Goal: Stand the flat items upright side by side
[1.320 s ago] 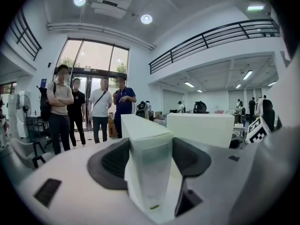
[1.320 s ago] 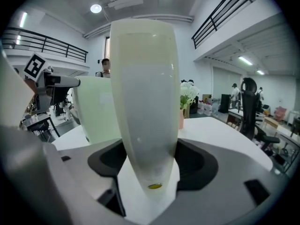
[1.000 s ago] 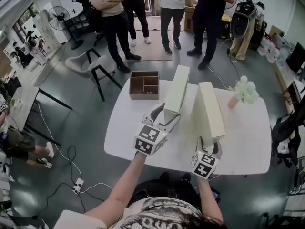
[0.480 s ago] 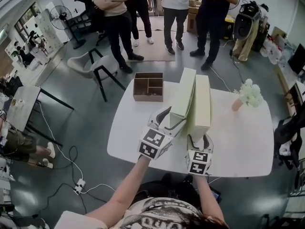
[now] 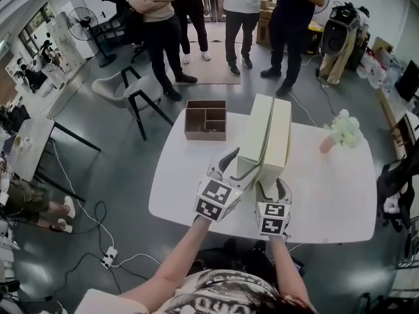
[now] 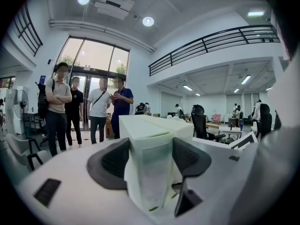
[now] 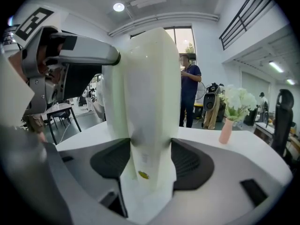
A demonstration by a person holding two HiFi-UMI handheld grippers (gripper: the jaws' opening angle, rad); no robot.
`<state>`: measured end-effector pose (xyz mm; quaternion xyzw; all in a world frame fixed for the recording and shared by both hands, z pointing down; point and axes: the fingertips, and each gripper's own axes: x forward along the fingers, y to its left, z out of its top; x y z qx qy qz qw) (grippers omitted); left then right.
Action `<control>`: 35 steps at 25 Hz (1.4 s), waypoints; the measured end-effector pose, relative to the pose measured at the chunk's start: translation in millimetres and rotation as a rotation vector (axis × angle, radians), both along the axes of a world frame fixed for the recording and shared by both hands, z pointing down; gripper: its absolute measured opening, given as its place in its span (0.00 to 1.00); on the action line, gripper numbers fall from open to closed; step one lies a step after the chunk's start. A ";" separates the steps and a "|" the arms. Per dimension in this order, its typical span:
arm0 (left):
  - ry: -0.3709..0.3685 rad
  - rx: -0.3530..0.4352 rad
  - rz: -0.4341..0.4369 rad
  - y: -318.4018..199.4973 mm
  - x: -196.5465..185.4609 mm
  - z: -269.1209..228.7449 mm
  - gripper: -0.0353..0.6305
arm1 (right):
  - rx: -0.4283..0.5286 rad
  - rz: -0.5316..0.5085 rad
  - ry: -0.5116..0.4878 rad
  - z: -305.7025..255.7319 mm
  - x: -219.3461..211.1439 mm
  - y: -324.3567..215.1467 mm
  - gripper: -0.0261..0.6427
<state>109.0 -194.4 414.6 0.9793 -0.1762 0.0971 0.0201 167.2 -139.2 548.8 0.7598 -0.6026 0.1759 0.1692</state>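
Two long, flat, pale cream boxes stand on edge on the white table [image 5: 327, 195], touching side by side. The left box [image 5: 254, 133] has its near end between the jaws of my left gripper [image 5: 237, 169], which is shut on it; in the left gripper view both pads press that box [image 6: 152, 144]. The right box [image 5: 278, 136] has its near end in my right gripper [image 5: 272, 187]. In the right gripper view the jaws are closing, with the pads against both faces of this box [image 7: 147, 88].
A brown wooden compartment tray [image 5: 204, 118] sits at the table's far left corner. A pink vase of white flowers [image 5: 342, 131] stands at the far right. Several people [image 5: 242, 5] stand beyond the table, and a chair [image 5: 131, 87] is off its left side.
The right box, which stood apart, has been carried left and now rests against the left box. My right gripper moved left with it. The left gripper has barely moved.
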 end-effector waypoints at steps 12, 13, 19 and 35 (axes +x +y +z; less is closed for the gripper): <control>0.030 0.003 0.060 12.0 -15.4 1.1 0.50 | 0.044 -0.051 -0.041 -10.9 -11.6 16.2 0.46; 0.019 0.006 0.065 14.7 -20.1 4.6 0.50 | 0.040 -0.063 -0.047 -10.6 -15.5 20.8 0.46; -0.065 -0.058 0.053 34.4 -55.5 54.2 0.50 | 0.026 -0.114 -0.109 -2.8 -35.8 54.3 0.41; -0.037 -0.251 0.074 164.9 -91.2 107.1 0.33 | 0.045 -0.260 -0.232 -6.9 -67.2 160.0 0.29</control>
